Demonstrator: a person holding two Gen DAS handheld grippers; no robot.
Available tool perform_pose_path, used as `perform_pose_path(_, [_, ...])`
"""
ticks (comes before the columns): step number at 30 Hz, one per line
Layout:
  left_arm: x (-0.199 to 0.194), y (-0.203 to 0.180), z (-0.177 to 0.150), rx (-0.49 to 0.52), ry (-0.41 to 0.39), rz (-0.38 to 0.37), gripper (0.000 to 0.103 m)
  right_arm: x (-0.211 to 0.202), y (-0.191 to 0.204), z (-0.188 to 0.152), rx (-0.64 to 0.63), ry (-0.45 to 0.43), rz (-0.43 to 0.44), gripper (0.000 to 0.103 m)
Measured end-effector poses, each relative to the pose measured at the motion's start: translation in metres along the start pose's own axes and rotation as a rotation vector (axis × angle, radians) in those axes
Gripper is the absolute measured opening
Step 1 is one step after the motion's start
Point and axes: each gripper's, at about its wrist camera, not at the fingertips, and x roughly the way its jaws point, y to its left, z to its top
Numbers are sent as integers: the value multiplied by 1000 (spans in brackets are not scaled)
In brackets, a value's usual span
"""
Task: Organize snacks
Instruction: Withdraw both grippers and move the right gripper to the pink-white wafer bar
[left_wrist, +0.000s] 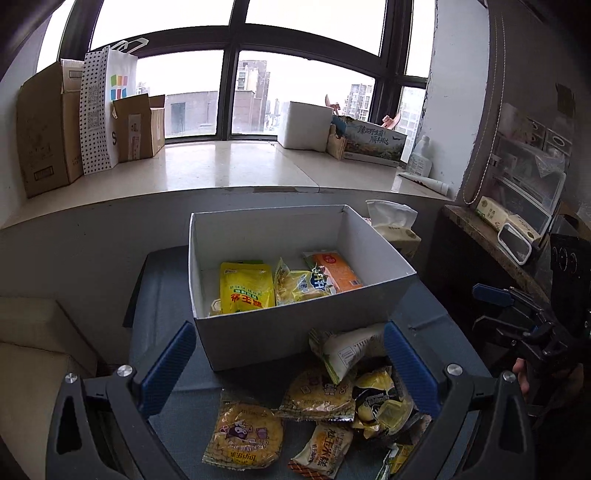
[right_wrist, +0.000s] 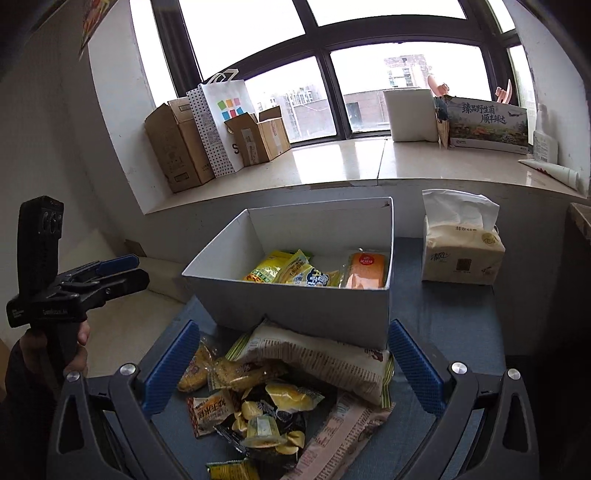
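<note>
The left claw (left_wrist: 290, 363) is held with its blue pads spread wide and nothing between them, above the near edge of the blue worktop (left_wrist: 162, 295). To its right, the white box (left_wrist: 295, 328) stands open-topped, with three snack packets (left_wrist: 284, 282) laid inside against its near wall and free floor seen behind them. A loose pile of snacks (right_wrist: 288, 391) is heaped against the box's front wall, reaching the worktop's near edge. The right claw (right_wrist: 291, 363) is likewise spread and empty over that pile. Bare worktop is left right of the box, up to a tissue pack (right_wrist: 463, 251). A windowsill (right_wrist: 351, 162), probably stone, is lined with cartons behind.
</note>
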Motion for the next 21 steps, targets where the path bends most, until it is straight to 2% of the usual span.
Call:
perform_pose_path(3, [-10, -2, -27, -19, 22, -6, 103, -7, -1, -34, -22, 34, -28, 103])
perform_pose_path(7, [-18, -1, -61, -63, 52, -4, 103, -6, -15, -79, 75, 116, -55, 103])
perform_pose_path(9, [-20, -1, -73, -78, 64, 5, 103, 0, -21, -99, 114, 173, -122, 103])
perform_pose_path(11, [-20, -1, -82, -93, 79, 1, 103, 9, -25, -114, 136, 224, -147, 103])
perform_pose_path(15, [-21, -4, -94, -93, 96, -5, 103, 22, -27, -124, 149, 278, -242, 103])
perform_pose_path(21, [-20, -5, -103, -87, 114, -6, 103, 49, -12, -127, 74, 354, -287, 103])
